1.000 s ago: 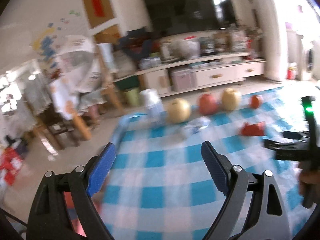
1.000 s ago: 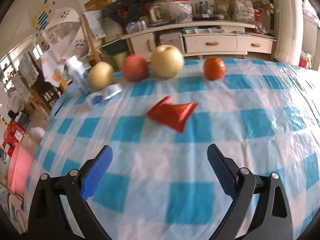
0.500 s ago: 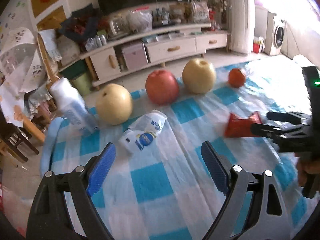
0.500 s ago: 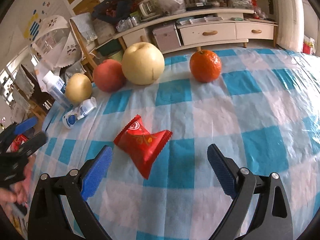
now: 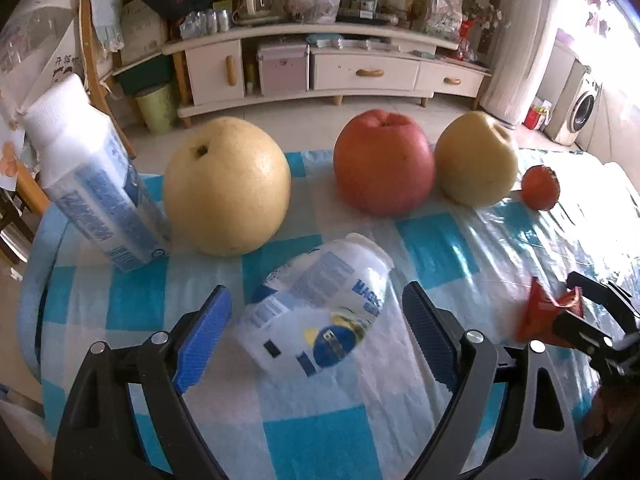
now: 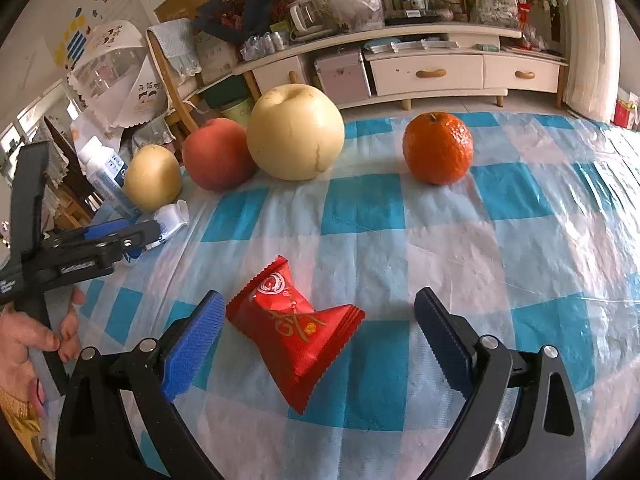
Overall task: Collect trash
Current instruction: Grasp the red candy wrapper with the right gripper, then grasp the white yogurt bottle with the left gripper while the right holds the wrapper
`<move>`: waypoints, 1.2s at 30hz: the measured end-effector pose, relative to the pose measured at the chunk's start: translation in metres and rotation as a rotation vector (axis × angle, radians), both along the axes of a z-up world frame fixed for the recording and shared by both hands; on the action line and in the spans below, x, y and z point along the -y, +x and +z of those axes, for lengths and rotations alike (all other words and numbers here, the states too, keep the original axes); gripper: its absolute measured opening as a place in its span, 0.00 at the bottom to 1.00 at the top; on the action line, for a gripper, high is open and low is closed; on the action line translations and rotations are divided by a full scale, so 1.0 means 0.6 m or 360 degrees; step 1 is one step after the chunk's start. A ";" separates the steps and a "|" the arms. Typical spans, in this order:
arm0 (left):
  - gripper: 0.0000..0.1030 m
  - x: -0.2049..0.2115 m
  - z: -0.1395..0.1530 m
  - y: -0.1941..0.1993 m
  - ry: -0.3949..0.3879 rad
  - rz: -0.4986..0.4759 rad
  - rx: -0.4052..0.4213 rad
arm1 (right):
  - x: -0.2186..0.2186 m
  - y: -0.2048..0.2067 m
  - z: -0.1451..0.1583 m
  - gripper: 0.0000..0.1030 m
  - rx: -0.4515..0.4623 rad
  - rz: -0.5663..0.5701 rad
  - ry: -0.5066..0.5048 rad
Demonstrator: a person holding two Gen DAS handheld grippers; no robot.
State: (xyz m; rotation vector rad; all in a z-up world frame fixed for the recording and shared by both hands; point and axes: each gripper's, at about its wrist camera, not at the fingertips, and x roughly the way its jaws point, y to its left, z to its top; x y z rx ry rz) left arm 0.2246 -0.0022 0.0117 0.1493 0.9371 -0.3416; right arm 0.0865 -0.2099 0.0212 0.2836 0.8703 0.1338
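Observation:
A crushed white and blue plastic bottle (image 5: 320, 308) lies on its side on the blue-checked tablecloth (image 5: 436, 236). My left gripper (image 5: 316, 332) is open with its blue pads either side of it, not touching. A red snack wrapper (image 6: 298, 324) lies flat on the cloth. My right gripper (image 6: 316, 336) is open around it, the left pad close to its edge. The wrapper (image 5: 544, 312) and the right gripper's fingers (image 5: 596, 300) also show at the right of the left wrist view. The left gripper (image 6: 120, 240) shows at the left of the right wrist view.
A row of fruit stands behind the trash: a yellow pear (image 5: 228, 188), a red apple (image 5: 384, 164), a pale pear (image 5: 476, 160) and an orange (image 6: 438, 148). An upright white and blue bottle (image 5: 92, 192) stands at the table's left edge. A TV cabinet (image 5: 360, 68) lies beyond.
Both grippers have moved forward and down. The crushed bottle now lies between my left pads, and the red wrapper between my right pads. Both stay open.

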 end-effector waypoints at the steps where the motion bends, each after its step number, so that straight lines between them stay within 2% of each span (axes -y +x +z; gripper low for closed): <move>1: 0.85 0.000 -0.005 0.004 0.0004 0.0005 -0.0007 | -0.003 0.000 0.000 0.92 0.0002 0.0017 0.0010; 6: 0.83 0.005 -0.015 0.013 0.0001 -0.0020 -0.0032 | -0.015 0.002 0.001 0.89 0.0014 0.0072 0.0009; 7: 0.78 0.008 -0.018 0.011 0.0014 -0.0032 -0.0037 | -0.017 0.002 0.002 0.85 0.0021 0.0090 0.0010; 8: 0.75 0.009 -0.020 0.012 0.0027 -0.0038 -0.0045 | -0.019 0.003 0.002 0.76 0.0021 0.0098 0.0007; 11: 0.68 0.015 -0.024 0.008 0.0076 -0.0055 -0.0027 | -0.022 0.003 0.001 0.67 0.0012 0.0116 0.0015; 13: 0.60 0.015 -0.022 0.003 0.0071 -0.0057 -0.0024 | -0.022 0.002 0.003 0.59 0.0022 0.0128 0.0025; 14: 0.58 0.016 -0.021 0.000 0.0073 -0.0064 -0.0019 | -0.024 0.001 0.002 0.52 0.0015 0.0136 0.0026; 16: 0.48 0.019 -0.018 -0.008 0.0081 -0.0073 -0.0013 | -0.027 -0.001 0.002 0.47 0.0014 0.0169 0.0037; 23: 0.46 0.032 -0.015 -0.042 0.0111 -0.0079 -0.0016 | -0.044 -0.013 0.006 0.38 0.0039 0.0253 0.0005; 36: 0.44 -0.013 -0.007 -0.164 0.0083 -0.0093 -0.0021 | -0.108 -0.066 0.017 0.36 0.0056 0.0453 -0.0042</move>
